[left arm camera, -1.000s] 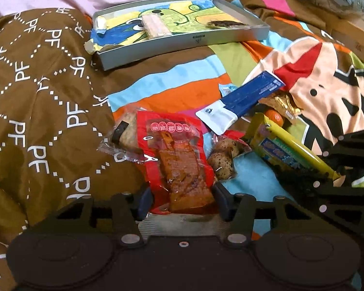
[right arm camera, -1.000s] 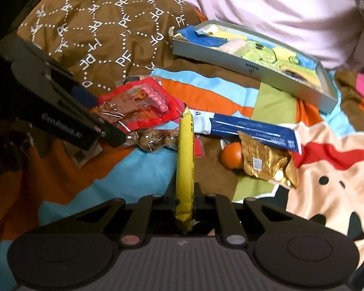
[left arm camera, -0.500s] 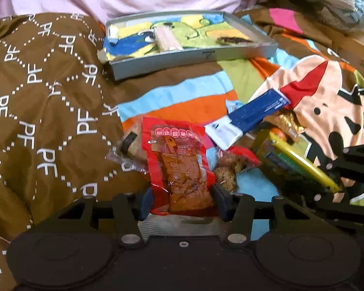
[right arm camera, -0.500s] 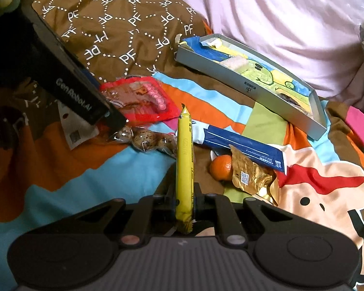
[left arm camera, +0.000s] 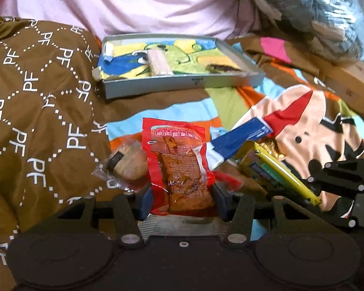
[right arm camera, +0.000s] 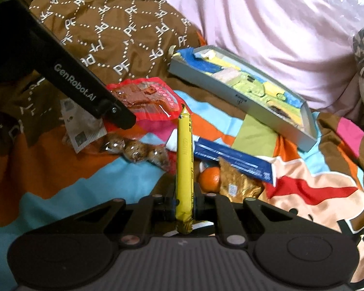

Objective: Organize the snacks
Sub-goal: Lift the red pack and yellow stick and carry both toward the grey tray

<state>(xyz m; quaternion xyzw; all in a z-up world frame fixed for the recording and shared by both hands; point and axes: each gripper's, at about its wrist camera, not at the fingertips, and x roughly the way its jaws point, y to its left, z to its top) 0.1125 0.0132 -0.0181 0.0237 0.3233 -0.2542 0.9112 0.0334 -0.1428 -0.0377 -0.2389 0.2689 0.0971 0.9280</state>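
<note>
My left gripper (left arm camera: 180, 197) is shut on a red snack pouch (left arm camera: 179, 167) and holds it above the bedspread; the pouch also shows in the right wrist view (right arm camera: 148, 101). My right gripper (right arm camera: 184, 203) is shut on a long yellow snack stick (right arm camera: 185, 160), also seen in the left wrist view (left arm camera: 276, 169). A grey tray (left arm camera: 182, 82) with a cartoon lining lies further back and holds a pale wrapped bar (left arm camera: 159, 61) and a dark snack (left arm camera: 218, 68). The tray also shows in the right wrist view (right arm camera: 230, 94).
On the colourful bedspread lie a blue-and-white packet (right arm camera: 230, 160), an orange (right arm camera: 210, 178), a gold wrapper (right arm camera: 237, 184), a clear pack of speckled eggs (right arm camera: 138, 151) and a clear pack with a brown cake (left arm camera: 128, 167). A brown PF-pattern cushion (left arm camera: 36, 109) rises at left. A pink pillow (left arm camera: 133, 2) lies behind.
Both grippers have lifted with their snacks. The left gripper has moved towards the tray, which now looks nearer and more central. The red pouch is clear of the pile.
</note>
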